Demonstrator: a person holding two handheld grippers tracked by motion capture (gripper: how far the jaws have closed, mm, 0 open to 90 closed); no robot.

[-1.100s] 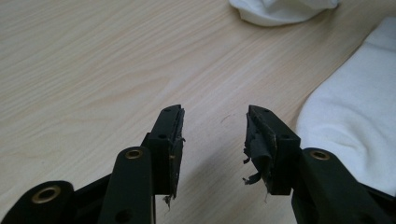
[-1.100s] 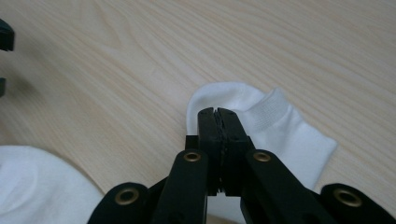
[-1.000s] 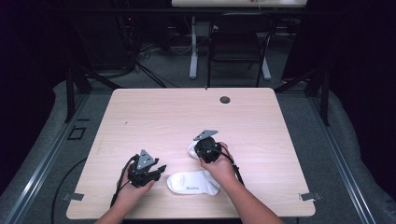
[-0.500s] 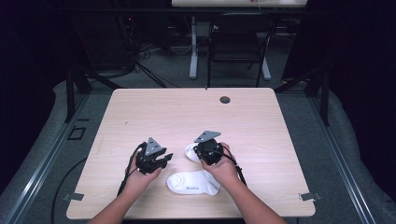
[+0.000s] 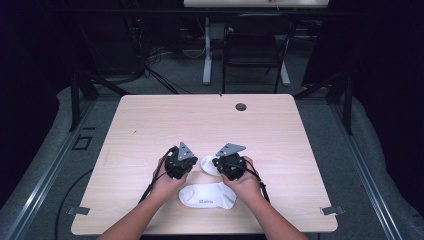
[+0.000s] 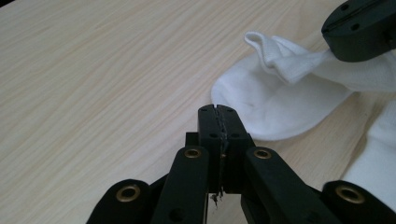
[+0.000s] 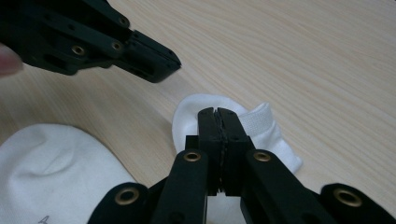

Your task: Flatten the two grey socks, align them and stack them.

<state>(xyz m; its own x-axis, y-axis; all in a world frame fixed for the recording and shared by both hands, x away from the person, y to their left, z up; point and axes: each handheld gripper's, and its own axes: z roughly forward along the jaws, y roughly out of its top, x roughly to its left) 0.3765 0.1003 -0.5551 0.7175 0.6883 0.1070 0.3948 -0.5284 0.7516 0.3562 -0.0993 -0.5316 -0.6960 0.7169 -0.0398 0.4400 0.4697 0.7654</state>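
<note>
we have two white socks here, and the work looks like pairing or folding them. the small sock (image 5: 209,165) lies on the table between our two grippers, toward the near edge; the larger sock (image 5: 207,195) lies flat just in front of it, closer to us, with faint grey lettering on it. judging by how they lie, the two are not yet stacked or matched, so most of the job seems left: only a hold on the small sock is in place.

the right gripper (image 7: 218,112) is fully closed, and in the left gripper view its black tip (image 6: 362,30) pinches a bunched fold of the small sock's cuff. the left gripper (image 6: 218,111) has just been closing; its jaws now meet with nothing between them, the tip just beside the small sock's rounded toe, and we cannot tell whether it touches the cloth.

the socks are soft knit cotton, the cuff ribbed, the toe smooth and rounded. the table (image 5: 165,125) is pale wood-grain laminate, matte, with a dark round grommet (image 5: 241,106) near its far edge.
</note>
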